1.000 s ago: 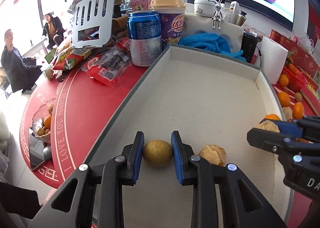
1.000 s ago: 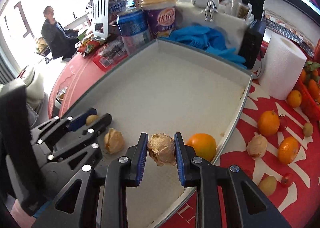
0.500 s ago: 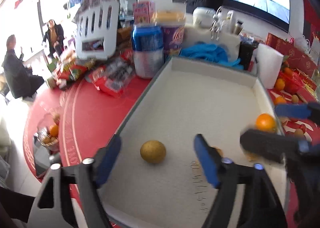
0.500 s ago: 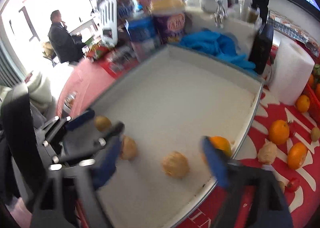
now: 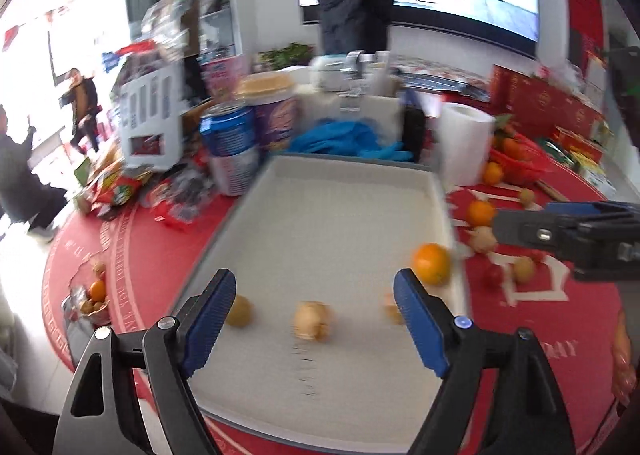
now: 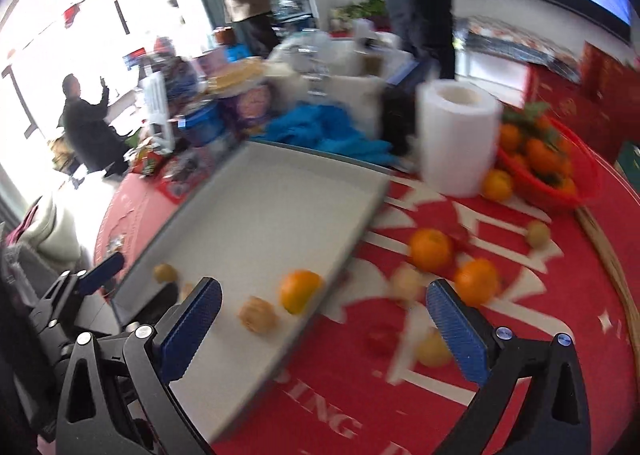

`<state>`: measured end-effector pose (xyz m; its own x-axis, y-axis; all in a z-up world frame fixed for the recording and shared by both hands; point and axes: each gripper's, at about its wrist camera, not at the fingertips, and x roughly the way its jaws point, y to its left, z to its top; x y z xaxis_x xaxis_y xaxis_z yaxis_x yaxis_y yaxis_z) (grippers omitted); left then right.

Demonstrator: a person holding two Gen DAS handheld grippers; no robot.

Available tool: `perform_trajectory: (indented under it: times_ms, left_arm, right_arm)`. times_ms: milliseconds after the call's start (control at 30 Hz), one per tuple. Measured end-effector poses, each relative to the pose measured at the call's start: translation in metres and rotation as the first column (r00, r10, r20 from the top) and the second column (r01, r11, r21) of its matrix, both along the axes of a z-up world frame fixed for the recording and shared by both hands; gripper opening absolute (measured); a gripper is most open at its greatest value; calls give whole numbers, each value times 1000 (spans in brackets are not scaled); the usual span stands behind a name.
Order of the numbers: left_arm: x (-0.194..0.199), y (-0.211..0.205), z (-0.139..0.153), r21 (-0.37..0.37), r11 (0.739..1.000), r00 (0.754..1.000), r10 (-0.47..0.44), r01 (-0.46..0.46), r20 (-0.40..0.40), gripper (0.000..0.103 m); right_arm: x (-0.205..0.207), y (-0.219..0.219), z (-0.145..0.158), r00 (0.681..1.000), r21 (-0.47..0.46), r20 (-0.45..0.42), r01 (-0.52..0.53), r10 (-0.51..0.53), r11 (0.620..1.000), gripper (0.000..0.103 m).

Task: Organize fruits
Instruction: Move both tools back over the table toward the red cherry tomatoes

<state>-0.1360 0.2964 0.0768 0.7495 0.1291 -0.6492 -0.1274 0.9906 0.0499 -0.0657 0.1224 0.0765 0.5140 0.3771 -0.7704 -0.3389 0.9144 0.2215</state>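
I've let go of both fruits: my left gripper [image 5: 316, 319] and right gripper [image 6: 324, 319] now gape empty above the tray [image 5: 340, 191]. The kiwi [image 5: 239, 311], 2 pale fruits and orange [image 5: 431, 264] lie along its near end, so I judge the loose fruit on the cloth comes next.

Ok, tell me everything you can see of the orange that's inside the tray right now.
The orange is round, bright orange and smooth-looking, blurred in both views. It sits on the pale floor of the grey tray, in the row of fruit near the camera, close against the long rim that faces the red tablecloth. A tan, wrinkled fruit lies right beside it; whether they touch cannot be told. Neither gripper touches it.
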Motion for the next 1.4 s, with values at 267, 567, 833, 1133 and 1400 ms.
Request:
perform_trajectory:
  times_ms: [267,567,833,1133,1400]
  left_arm:
    - [-6,-65,-1,10,984,984,-175,175,-22,84]
    - [-8,-109,-8,-21,963,962,-269,268,-42,84]
    - [4,-138,-23,-28,959,956,-283,281,-82,84]
    - [37,-145,-49,-48,973,962,-231,226,-148,80]
    - [55,-144,-60,-45,976,954,-218,213,-205,62]
  right_arm:
    - [-5,-54,-16,995,-67,-33,92,-95,993,103]
    - [-20,-113,-36,979,-137,-54,189,-198,972,103]
    - [-30,-143,-58,969,-220,-67,219,-239,951,103]
    - [-33,-149,-70,975,-249,-56,197,-217,948,103]
    - [-34,-149,-72,978,-242,-26,197,-209,950,103]
